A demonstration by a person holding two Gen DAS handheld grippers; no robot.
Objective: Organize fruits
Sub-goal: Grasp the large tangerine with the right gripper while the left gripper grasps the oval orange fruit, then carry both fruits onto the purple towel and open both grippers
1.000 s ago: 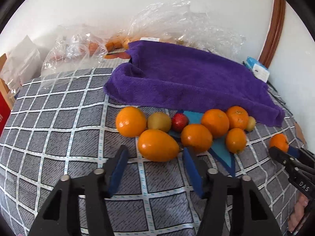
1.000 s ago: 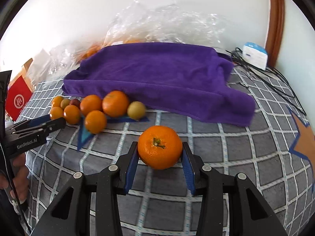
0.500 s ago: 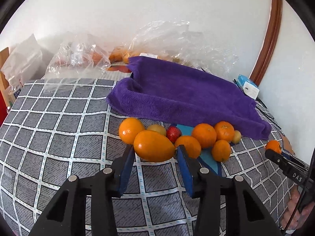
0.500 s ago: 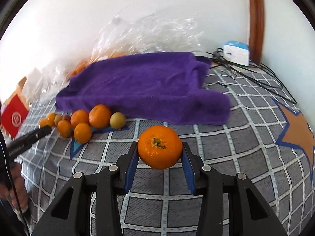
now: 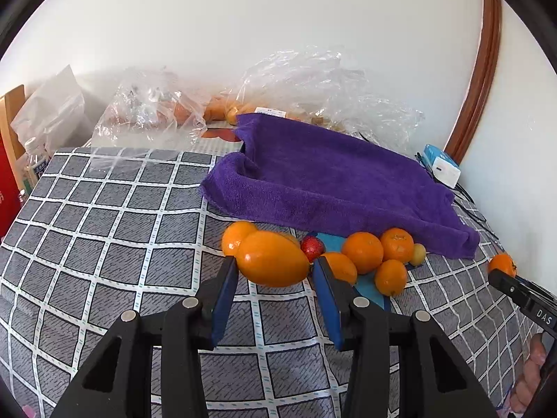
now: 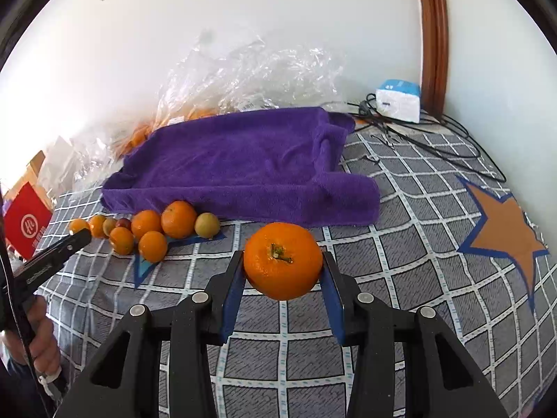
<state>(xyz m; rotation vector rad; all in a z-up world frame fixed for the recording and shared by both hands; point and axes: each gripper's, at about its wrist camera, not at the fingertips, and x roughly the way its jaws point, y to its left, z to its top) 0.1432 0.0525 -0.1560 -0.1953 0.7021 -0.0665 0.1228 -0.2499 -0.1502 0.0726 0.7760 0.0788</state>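
My left gripper (image 5: 274,273) is shut on a large oval orange fruit (image 5: 273,259), held just above the checked cloth in front of the fruit pile. The pile (image 5: 363,254) lies on a blue star patch and holds several oranges, a red fruit (image 5: 312,247) and a small yellow-green fruit (image 5: 417,254). My right gripper (image 6: 282,273) is shut on a round mandarin (image 6: 282,260), stem toward the camera, lifted off the cloth. The pile (image 6: 163,224) shows to its left, with the left gripper's tip (image 6: 71,242) beside it. A purple towel (image 5: 330,177) lies behind the fruit.
Crumpled clear plastic bags (image 5: 313,83) with more fruit line the wall behind the towel. A white box (image 6: 398,99) and black cables (image 6: 435,139) sit at the back right. An orange star patch (image 6: 504,235) marks the cloth on the right. A red box (image 6: 26,223) stands at left.
The left jaws have closed on the oval fruit and raised it off the cloth. The right gripper has risen with the mandarin and rolled slightly; both views now show more of the wall.
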